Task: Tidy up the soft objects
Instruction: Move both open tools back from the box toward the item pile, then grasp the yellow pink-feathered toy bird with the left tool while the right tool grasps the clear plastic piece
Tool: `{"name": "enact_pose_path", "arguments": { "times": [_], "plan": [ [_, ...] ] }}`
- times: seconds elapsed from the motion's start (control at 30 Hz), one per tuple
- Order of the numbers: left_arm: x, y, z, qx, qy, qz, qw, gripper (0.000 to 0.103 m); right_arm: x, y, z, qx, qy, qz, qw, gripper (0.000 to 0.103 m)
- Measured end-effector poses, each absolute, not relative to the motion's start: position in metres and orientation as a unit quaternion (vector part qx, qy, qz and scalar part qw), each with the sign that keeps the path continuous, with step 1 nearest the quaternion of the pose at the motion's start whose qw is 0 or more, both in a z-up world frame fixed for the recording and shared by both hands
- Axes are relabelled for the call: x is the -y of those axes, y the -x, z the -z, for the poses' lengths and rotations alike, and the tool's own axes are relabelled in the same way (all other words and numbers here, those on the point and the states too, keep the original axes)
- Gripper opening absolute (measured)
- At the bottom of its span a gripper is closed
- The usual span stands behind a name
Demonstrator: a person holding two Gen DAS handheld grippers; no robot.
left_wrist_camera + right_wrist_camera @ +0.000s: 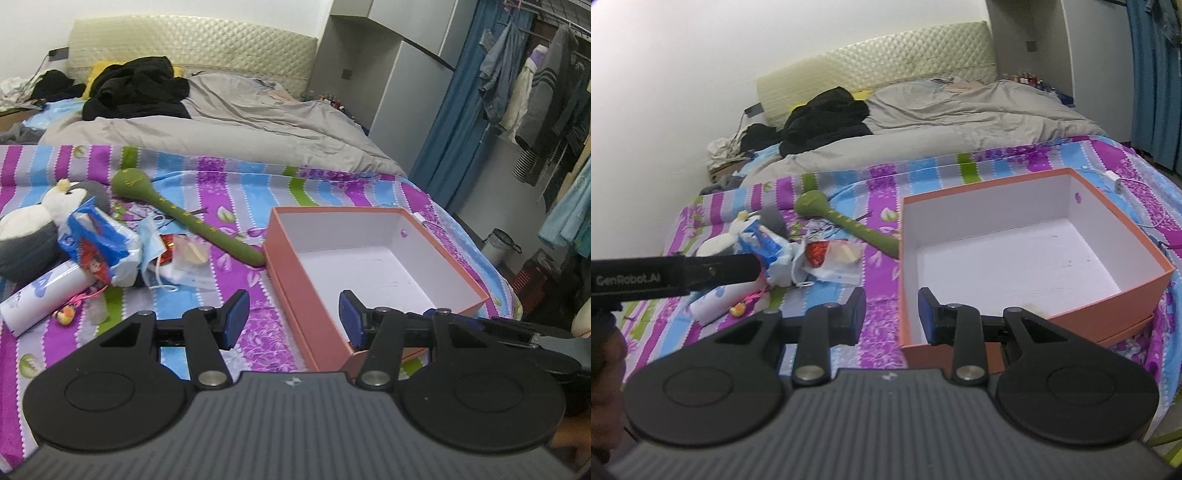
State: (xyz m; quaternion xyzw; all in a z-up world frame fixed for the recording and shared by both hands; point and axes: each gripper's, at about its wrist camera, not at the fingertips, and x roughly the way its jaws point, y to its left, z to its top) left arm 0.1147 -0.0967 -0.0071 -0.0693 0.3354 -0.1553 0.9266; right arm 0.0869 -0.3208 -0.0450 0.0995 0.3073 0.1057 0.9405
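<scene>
I hold the left tool (290,317) and right tool (892,315) apart, both empty. The open orange cardboard box (291,291) lies just ahead at one o'clock, unfilled. Next I must reach ten o'clock for the grey-and-white plush penguin (44,218).

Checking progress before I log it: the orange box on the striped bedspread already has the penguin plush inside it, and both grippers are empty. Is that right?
Not quite. The orange box is empty, as the right wrist view shows: only its white floor. The penguin plush lies in the pile on the striped bedspread, left of the box. The left gripper and right gripper are indeed empty.
</scene>
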Motion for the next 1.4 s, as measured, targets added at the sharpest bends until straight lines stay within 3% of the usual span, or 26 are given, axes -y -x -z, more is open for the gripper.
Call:
{"name": "enact_pose_path", "arguments": {
  "times": [0.63,1.4],
  "plan": [
    [0.042,-0.078,0.009,-0.334,0.094,0.093,0.933,0.06,0.265,-0.07,0.043,-0.309,-0.077,-0.178,0.931,0.035],
    [-0.026,-0.072,0.059,-0.391,0.11,0.012,0.914,0.06,0.192,-0.079,0.077,-0.358,-0.053,-0.251,0.898,0.035]
  ]
}}
